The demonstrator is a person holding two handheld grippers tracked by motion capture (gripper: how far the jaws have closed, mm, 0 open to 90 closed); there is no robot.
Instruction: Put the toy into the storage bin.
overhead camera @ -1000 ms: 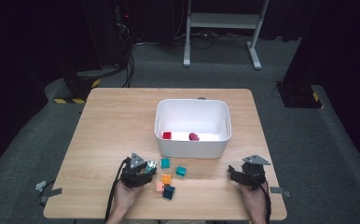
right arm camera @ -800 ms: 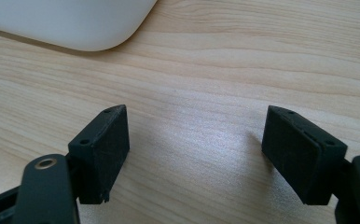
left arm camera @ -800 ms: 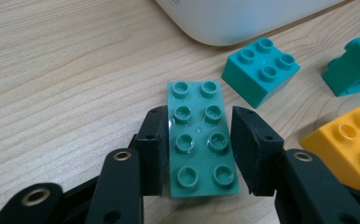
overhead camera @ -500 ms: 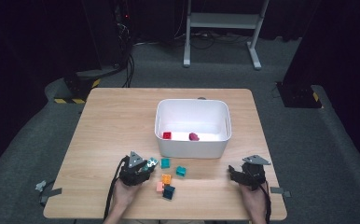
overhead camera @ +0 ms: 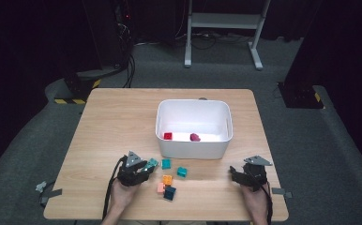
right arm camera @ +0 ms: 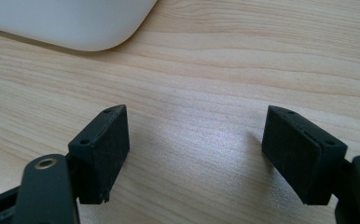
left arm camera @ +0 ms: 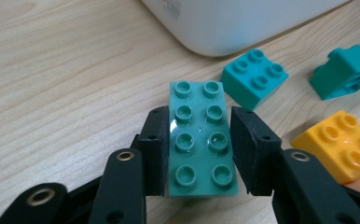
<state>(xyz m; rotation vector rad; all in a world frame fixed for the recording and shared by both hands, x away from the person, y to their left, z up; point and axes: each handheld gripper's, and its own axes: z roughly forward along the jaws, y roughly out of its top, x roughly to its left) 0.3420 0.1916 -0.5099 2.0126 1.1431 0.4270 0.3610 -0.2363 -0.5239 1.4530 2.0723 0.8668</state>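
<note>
Down at the near edge of the table [overhead camera: 99, 122], in the high view, the left gripper [overhead camera: 147, 165] is seen with a long green brick [overhead camera: 152, 163] pinched at its tip, just short of the white bin [overhead camera: 193, 146]. A red brick [overhead camera: 168, 136] and a darker red piece [overhead camera: 195, 137] are already lying inside. The right gripper [overhead camera: 235, 172] is parked off to the side, nothing in it.

Up close in the left gripper view, the long green brick [left arm camera: 200, 135] is clamped by its long sides, studs up; the jaws have just been closing onto it. A teal brick [left arm camera: 254, 77] and a yellow brick [left arm camera: 343, 142] are left close by, so a straight lift is probably best to avoid knocking them, then a carry over the rim.

Over in the right gripper view, the jaws are spread wide over bare wood, with the bin's corner [right arm camera: 75, 28] ahead.
</note>
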